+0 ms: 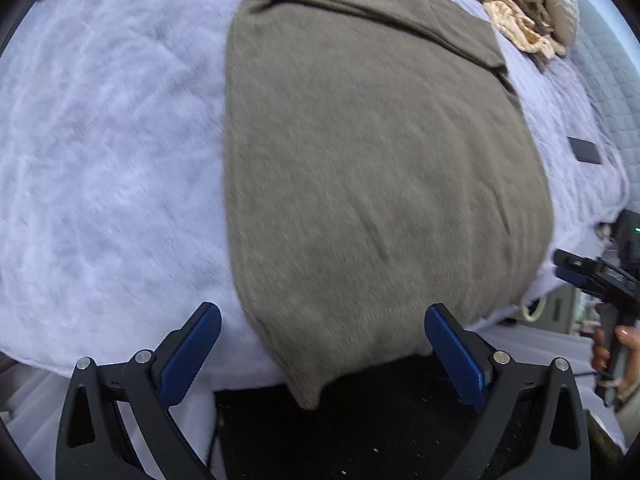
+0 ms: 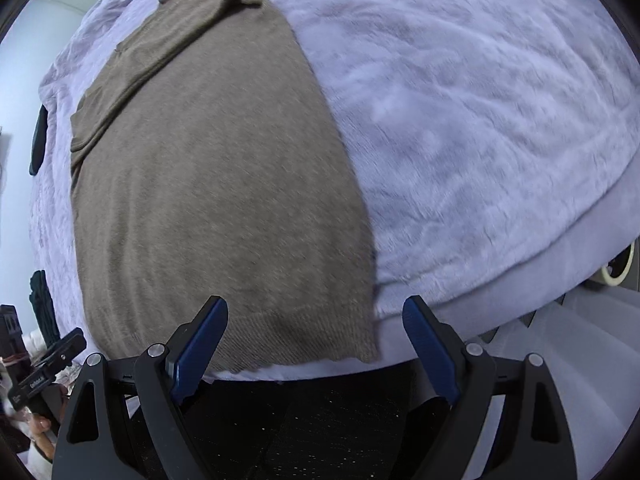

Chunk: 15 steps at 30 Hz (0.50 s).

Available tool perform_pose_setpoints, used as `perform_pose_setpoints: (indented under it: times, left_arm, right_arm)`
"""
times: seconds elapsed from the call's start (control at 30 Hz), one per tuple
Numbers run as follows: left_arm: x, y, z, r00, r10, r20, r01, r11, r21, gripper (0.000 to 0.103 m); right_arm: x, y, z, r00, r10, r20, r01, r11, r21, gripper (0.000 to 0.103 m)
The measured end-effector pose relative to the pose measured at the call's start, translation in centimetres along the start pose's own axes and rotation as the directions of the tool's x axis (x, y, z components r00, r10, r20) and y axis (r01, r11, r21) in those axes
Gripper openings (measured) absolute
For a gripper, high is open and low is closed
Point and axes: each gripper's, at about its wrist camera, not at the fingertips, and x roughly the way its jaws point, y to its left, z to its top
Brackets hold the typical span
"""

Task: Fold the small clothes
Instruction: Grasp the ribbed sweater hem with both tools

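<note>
Taupe knit sweater lies flat on the lilac bed, sleeves folded in, both the left hand-held gripper and right hand-held gripper released above its near hem corners, so pinching those corners looks next.

1. Light: soft, even and cool in both wrist views; no visible source, no harsh glare.
2. Shadows: faint on the pale blanket; a dark, underexposed gap lies below the near bed edge.
3. Blur: slight motion smear over the brown sweater knit and the blanket pile, strongest towards the near hem.
4. Sharpest parts: the blue pads and black finger frames at the near edge.
5. Distortion: strong fisheye bulge; the bed curves like a dome, and black vignette fills the corners.
</note>
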Motion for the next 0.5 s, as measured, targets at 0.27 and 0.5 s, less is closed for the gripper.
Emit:
perform_pose_setpoints:
  times: [0.27,0.5]
  left_arm:
    - [2.9,-0.6,-1.4,0.994,-0.087,-0.071,0.090,0.995,0.042,0.102]
    - [4.1,0.1,-1.3,0.988,-0.138,-0.069,0.139,0.990,0.018,0.102]
  right_arm:
    - [2.8,-2.8,-1.3,0.989,0.138,-0.057,-0.138,0.990,-0.003,0.091]
    - [5.4,-3.6,-1.0,0.979,0.177,-0.099,-0.181,0.983,-0.033,0.091]
